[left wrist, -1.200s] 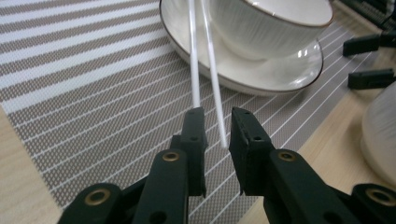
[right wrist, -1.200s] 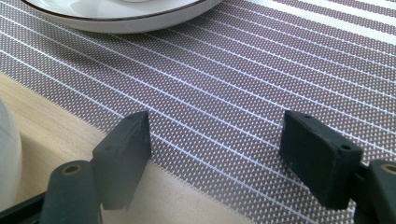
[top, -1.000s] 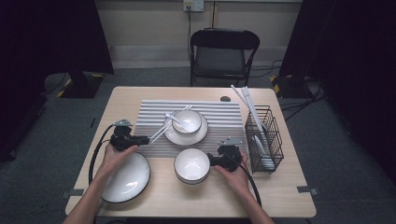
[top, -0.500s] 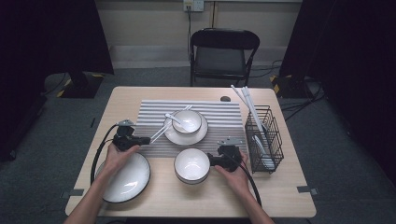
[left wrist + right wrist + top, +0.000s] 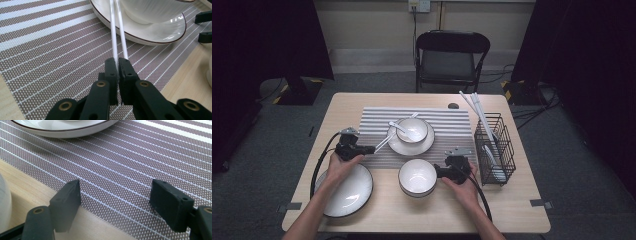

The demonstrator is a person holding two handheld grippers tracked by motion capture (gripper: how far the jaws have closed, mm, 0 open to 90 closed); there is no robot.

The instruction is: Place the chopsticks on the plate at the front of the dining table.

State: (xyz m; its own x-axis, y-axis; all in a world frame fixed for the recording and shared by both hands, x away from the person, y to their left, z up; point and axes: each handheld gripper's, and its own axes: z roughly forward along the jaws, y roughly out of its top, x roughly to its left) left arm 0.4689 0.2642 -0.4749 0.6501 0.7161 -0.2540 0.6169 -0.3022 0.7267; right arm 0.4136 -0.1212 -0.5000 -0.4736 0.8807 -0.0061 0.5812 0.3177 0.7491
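Gripping chopsticks [image 5: 117, 37] in left jaws, far ends cropped | right jaws open

The left gripper [image 5: 117, 65] jaws have just closed on the chopsticks [image 5: 117, 37]

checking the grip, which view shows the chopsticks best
The left gripper view: the white chopsticks run from between the shut fingers up to the plate. The high view shows them as thin lines; the right gripper view looks at the mat.
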